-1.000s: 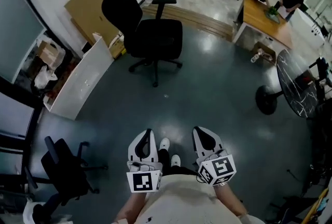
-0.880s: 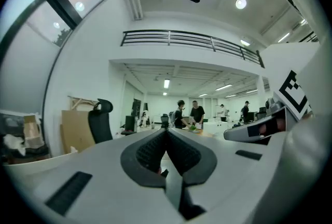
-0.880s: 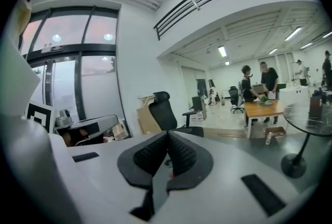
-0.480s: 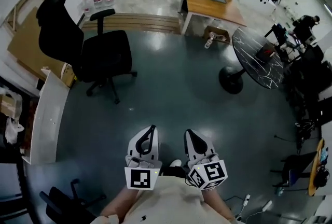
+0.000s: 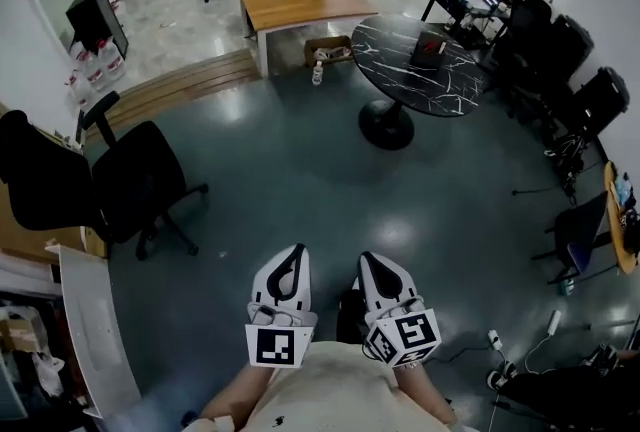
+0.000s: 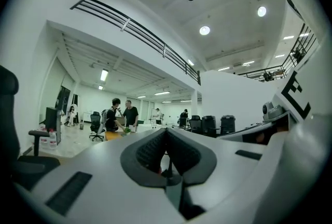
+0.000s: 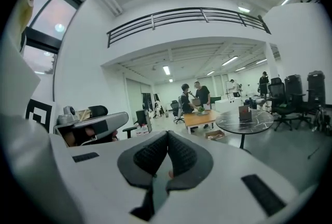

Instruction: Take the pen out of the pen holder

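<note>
No pen or pen holder can be made out in any view. My left gripper and right gripper are held side by side close to my body, above the dark floor, pointing forward. The left gripper has its jaws pressed together with nothing between them. The right gripper is likewise closed and empty. A round black marble-top table stands ahead to the right, with a small dark reddish item on it, too small to identify.
A black office chair stands at the left beside a white panel. A wooden desk with people around it lies far ahead. More black chairs line the right side; cables and a power strip lie at lower right.
The head view has swung to the right: the office chair slid from centre to the left edge, and the round table and wooden desk came toward the middle. Both grippers stay shut in place.
</note>
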The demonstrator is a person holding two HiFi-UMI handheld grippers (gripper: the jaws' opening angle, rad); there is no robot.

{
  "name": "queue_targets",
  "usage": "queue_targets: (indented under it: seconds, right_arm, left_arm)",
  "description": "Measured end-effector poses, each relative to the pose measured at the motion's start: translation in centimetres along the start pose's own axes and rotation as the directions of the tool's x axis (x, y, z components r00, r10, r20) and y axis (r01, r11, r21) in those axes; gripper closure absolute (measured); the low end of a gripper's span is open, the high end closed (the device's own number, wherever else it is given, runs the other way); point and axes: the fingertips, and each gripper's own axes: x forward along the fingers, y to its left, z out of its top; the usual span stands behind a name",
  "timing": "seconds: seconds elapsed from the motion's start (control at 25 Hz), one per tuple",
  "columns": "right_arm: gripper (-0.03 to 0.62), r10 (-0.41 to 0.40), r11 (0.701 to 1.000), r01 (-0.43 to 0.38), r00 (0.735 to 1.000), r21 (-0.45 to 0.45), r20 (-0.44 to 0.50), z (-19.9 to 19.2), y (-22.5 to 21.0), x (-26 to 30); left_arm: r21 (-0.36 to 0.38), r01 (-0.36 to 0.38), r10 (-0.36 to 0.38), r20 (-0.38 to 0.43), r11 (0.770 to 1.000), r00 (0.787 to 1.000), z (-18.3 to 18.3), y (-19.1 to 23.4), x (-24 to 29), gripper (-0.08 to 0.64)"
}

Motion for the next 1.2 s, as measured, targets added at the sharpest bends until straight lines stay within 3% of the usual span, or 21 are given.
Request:
queue_targets:
  seconds: [0.24,0.44,0.56,0.68,0.92,1.2]
  right_arm:
    - [0.575,-0.026,0.998,0.025,1.000,0.051,0.015,2.8,-11.5,2.9]
    - [0.575,0.009,0.999,-0.008,1.000,-0.040,0.004,4.7,-20.6,6.5]
    - [0.575,0.065,0.997,-0.066,0.998,-0.051,-0.005,5.9,-25.1,7.7]
    - [0.575,0.073,0.996,-0.074,0.997,-0.048,-0.020,6.5,-29.8,8.8]
    - [0.575,-0.002,0.999,0.003,1.000,0.047,-0.015,7.3,-38.2,10.3]
    - [0.575,-0.158,0.985,0.160,0.986,0.069,-0.044,7.8,-48.8,15.8]
  left_arm:
    - [0.036,0.045,-0.043,-0.049,0.998,0.998,-1.6,-5.6,10.9,0.549]
    - [0.078,0.026,-0.020,-0.074,0.997,0.997,-3.3,-9.6,20.5,0.549]
    - [0.075,0.005,0.000,-0.072,0.997,0.997,-4.1,-12.5,25.6,0.549]
    - [0.064,0.013,-0.008,-0.074,0.998,0.997,-4.9,-15.4,30.1,0.549]
    - [0.064,0.054,-0.048,-0.090,0.997,0.995,-6.2,-18.3,38.0,0.549]
    - [0.005,0.143,-0.141,-0.109,0.990,0.984,-10.4,-18.7,50.1,0.549]
